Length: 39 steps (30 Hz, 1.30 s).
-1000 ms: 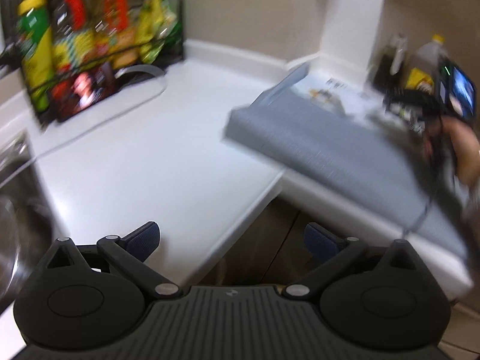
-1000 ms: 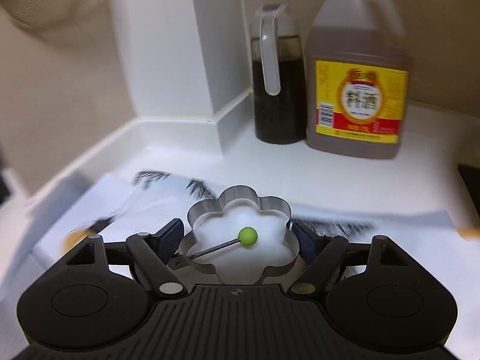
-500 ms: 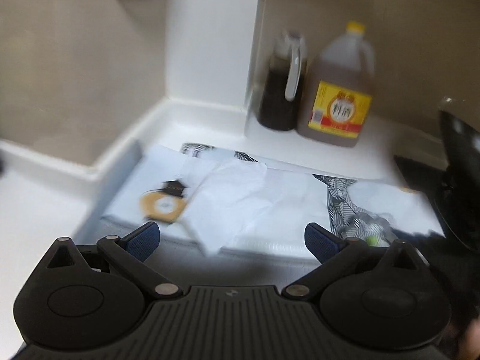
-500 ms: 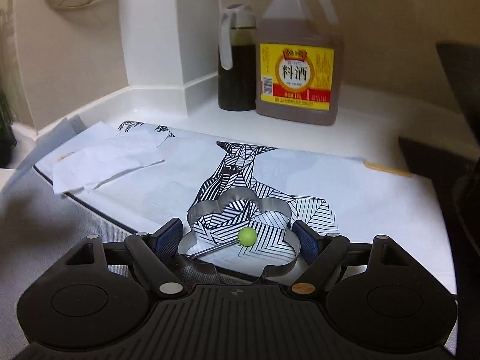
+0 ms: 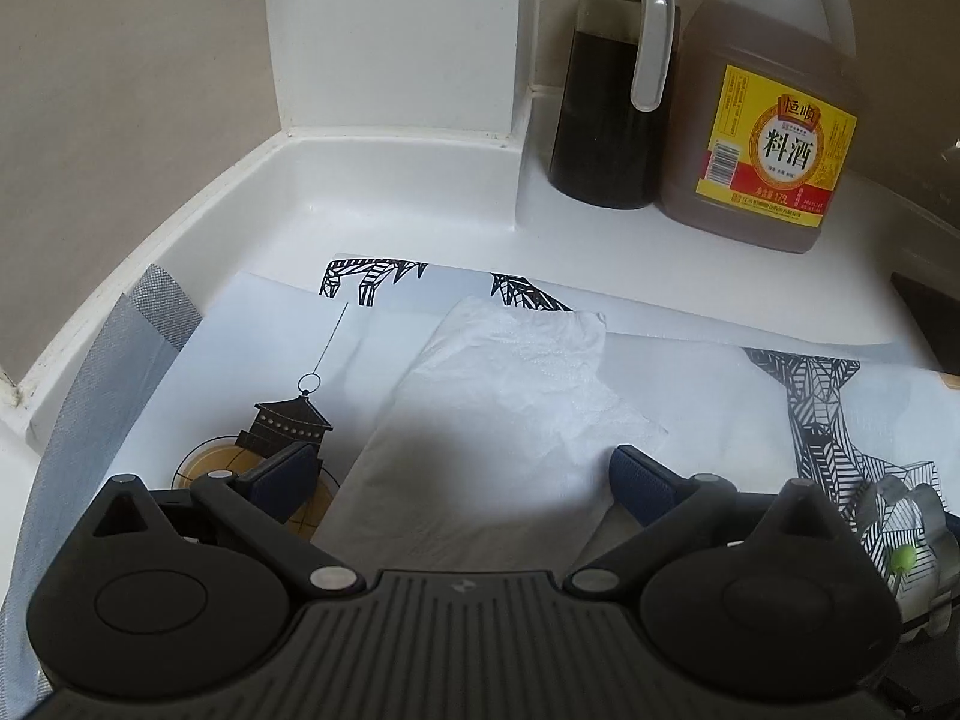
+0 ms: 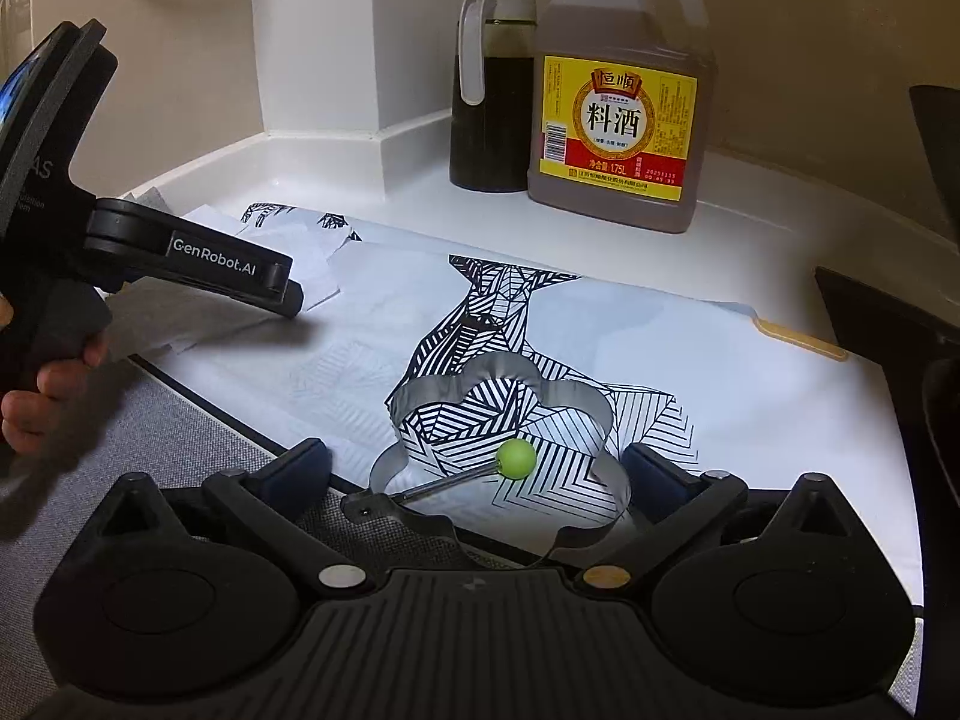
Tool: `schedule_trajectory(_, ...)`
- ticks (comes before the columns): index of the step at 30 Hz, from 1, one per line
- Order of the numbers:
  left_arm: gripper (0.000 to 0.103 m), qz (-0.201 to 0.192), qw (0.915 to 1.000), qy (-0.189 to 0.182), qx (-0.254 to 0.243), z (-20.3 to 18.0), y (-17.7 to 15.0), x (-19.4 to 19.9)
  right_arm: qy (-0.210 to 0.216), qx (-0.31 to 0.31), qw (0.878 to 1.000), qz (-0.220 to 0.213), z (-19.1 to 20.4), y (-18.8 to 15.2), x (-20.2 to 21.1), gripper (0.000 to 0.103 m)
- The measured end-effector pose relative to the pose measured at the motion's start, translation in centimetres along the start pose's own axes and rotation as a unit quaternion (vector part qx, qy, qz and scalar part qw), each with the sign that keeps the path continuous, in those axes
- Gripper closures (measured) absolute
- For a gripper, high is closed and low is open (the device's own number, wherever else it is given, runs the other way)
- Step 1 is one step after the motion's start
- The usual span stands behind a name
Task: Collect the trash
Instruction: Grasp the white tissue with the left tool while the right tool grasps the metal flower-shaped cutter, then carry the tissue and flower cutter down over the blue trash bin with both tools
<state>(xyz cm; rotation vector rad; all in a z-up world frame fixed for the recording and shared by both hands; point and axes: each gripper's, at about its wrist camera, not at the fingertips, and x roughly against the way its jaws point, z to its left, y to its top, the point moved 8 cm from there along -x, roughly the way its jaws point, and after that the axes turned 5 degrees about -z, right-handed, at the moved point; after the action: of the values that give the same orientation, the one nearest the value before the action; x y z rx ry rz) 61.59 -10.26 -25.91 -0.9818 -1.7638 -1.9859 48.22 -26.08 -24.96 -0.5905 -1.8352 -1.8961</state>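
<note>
- Since a second ago my left gripper point(image 5: 462, 474) has swung from the open stretch of table by the bottle rack round to the corner, and it now hangs low over the crumpled white tissue point(image 5: 510, 396); the right gripper point(image 6: 477, 474) has drawn back along the mat, so the black geometric print shows in full.
- Left gripper: jaws stand wide apart, nothing between the pads, one finger on each side of the tissue's near end. Whether the fingers touch the paper, I cannot tell.
- Tissue lies flat and creased on the printed mat point(image 5: 720, 396), overlapping a white sheet with a lantern drawing point(image 5: 282, 420).
- Right gripper: jaws also spread, flanking a flower-shaped metal ring point(image 6: 498, 414) that rests on the mat; a thin handle with a green ball point(image 6: 516, 459) lies inside the ring. The fingers sit just beside the ring's walls, but I cannot tell whether they press on it.
- From the right wrist camera I see the left gripper's body at the left edge, held in the person's left hand point(image 6: 36, 402), its fingers reaching over the tissue.
- At the back of the white table point(image 5: 372, 204), a dark oil jug point(image 5: 612, 90) with a grey handle stands touching a large cooking wine bottle point(image 5: 762, 114) with a yellow label.
- Grey woven cloth point(image 6: 180, 438) lies under the mat's near edge.
</note>
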Motion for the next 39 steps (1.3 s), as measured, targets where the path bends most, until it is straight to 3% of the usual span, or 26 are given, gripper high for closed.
schedule_trajectory(10, 0.001, 0.002, 0.9999, 0.007, -0.009, 0.0, 0.1, 0.5, -0.004, -0.001, 1.000, 0.000, 0.0, 0.0, -0.1, 0.000)
schedule_trajectory(12, 0.029, -0.005, 0.9998, 0.001, -0.021, -0.3, 0.3, 1.3, -0.010, -0.005, 1.000, -0.014, -0.2, 0.3, 0.3, 0.015)
schedule_trajectory(13, 0.074, -0.006, 0.9996, -0.006, -0.027, -0.6, 0.4, 1.9, -0.013, -0.007, 1.000, -0.020, -0.3, 0.3, 0.5, 0.022)
schedule_trajectory(14, 0.101, 0.000, 0.9994, -0.007, -0.033, -0.9, 0.4, 2.5, -0.011, -0.009, 1.000, -0.023, -0.4, 0.4, 0.6, 0.022)
schedule_trajectory(22, 0.101, -0.031, 0.9977, 0.033, -0.050, -0.9, -0.3, 9.8, 0.020, -0.053, 0.997, -0.047, -1.3, 1.0, 1.1, 0.023)
schedule_trajectory(25, 0.101, -0.039, 0.9965, 0.047, -0.057, -0.9, -1.2, 13.1, 0.005, -0.051, 0.996, -0.067, -1.7, 1.1, 2.2, 0.023)
schedule_trajectory(32, 0.101, -0.071, 0.9946, 0.049, -0.058, -1.5, -2.9, 20.2, 0.030, -0.045, 0.994, -0.099, -0.5, 0.6, 8.2, 0.022)
schedule_trajectory(39, 0.101, -0.092, 0.9929, 0.052, -0.055, -2.5, -6.3, 27.1, 0.081, -0.035, 0.988, -0.129, 0.7, -0.6, 16.4, 0.022)
